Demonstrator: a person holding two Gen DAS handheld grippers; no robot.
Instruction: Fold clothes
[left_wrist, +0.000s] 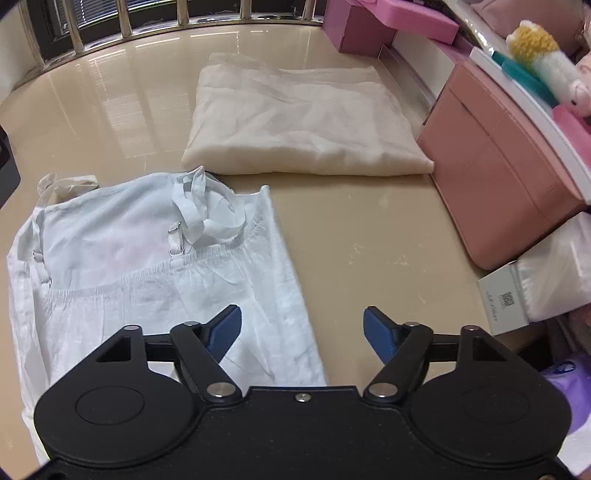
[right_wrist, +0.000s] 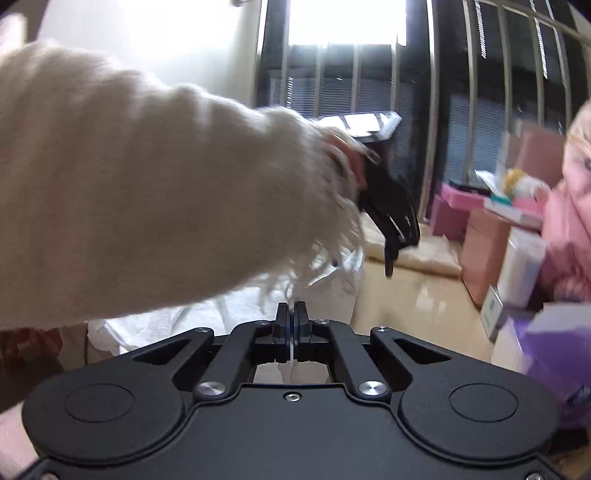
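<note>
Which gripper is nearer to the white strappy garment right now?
Right. The right gripper is shut on a thin fold of the white strappy garment, touching it. The left gripper hovers open above the garment's edge, nothing between its fingers.

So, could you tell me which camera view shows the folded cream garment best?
The left wrist view: the folded cream garment lies whole and sharp on the table. The right wrist view shows only a blurred strip of it, behind the left gripper.
</note>
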